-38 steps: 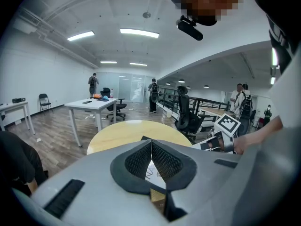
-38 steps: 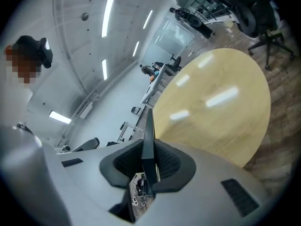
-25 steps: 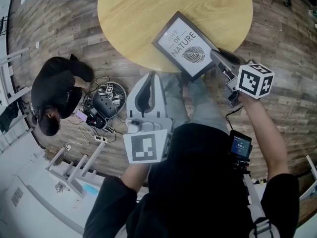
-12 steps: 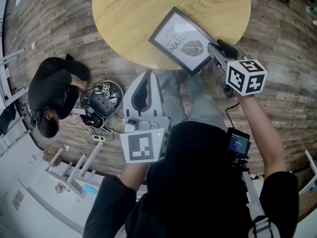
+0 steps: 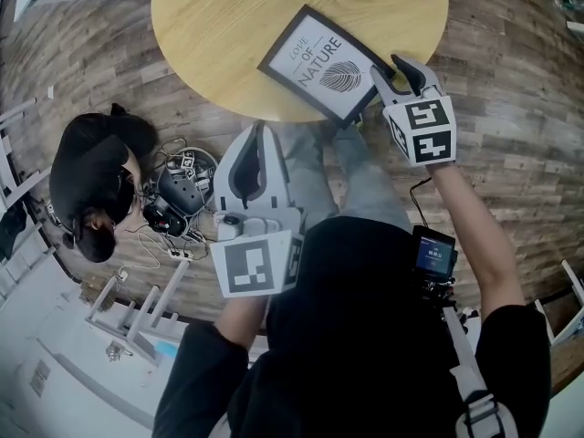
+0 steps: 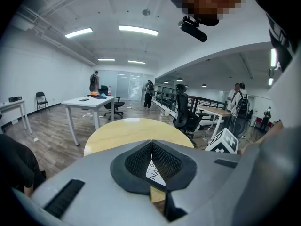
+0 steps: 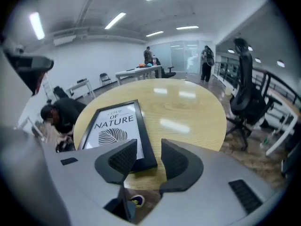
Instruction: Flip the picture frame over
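Note:
The black picture frame (image 5: 319,65) lies face up on the round wooden table (image 5: 219,26), print reading "LOVE OF NATURE", its near corner close to the table's edge. My right gripper (image 5: 401,73) sits at that near right corner. In the right gripper view the frame (image 7: 117,126) has its corner between the two fingers (image 7: 123,158); the jaws are opening and neither pad presses on it. My left gripper (image 5: 248,158) hangs off the table over the floor, jaws together, nothing held. In the left gripper view its pads (image 6: 164,161) meet, with a strip of the print showing behind them.
A person in black (image 5: 91,185) crouches on the floor at the left beside a tangle of cables and gear (image 5: 178,194). White frame pieces (image 5: 137,308) lie lower left. An office chair (image 7: 249,102) stands right of the table.
The right gripper has rolled and its jaws have opened, letting go of the frame's corner. The frame now rests flat, face up, on the table. The left gripper has stayed put.

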